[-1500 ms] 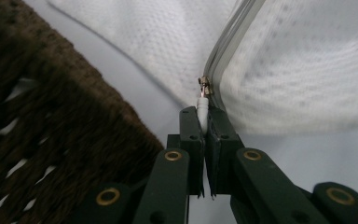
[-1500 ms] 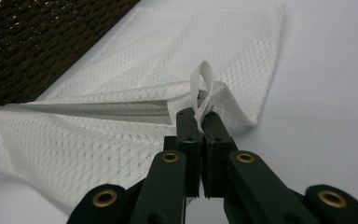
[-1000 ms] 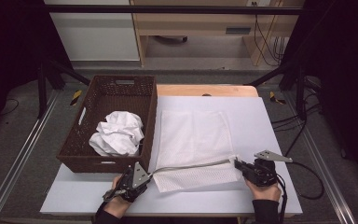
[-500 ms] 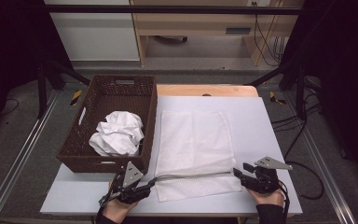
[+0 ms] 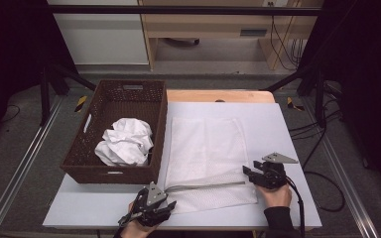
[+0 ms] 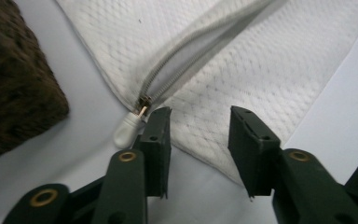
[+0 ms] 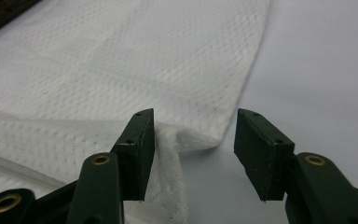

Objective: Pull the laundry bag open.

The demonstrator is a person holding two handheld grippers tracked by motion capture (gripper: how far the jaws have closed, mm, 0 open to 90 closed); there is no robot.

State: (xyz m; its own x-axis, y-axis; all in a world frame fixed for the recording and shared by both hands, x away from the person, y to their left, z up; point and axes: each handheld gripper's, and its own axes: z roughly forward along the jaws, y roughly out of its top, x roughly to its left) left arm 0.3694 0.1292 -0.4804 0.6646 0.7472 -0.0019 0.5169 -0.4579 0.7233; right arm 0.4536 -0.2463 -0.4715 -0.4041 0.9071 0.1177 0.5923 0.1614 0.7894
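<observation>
A white quilted cover [image 5: 206, 148] lies flat on the table, its open zipper [image 6: 186, 51] running along the near edge. My left gripper [image 5: 167, 198] is at the near left corner. Its jaws [image 6: 199, 122] opened and have just been closing a little; they stand apart over that corner without pressing it. The pale zipper pull [image 6: 127, 130] lies just outside the left jaw. My right gripper [image 5: 248, 174] is at the cover's near right edge. Its jaws [image 7: 193, 123] have just opened, and a raised fold of the cover [image 7: 182, 140] lies loose between them.
A dark wicker basket [image 5: 79, 148] stands on the left of the table and holds a crumpled white cloth [image 5: 125, 143]. Bare white tabletop [image 5: 287, 129] runs to the right of the cover. Black frame legs and cables stand on the floor beyond.
Both grippers have let go of the cover's near edge and opened. That edge has dropped lower. The left hand has moved toward the near table edge.
</observation>
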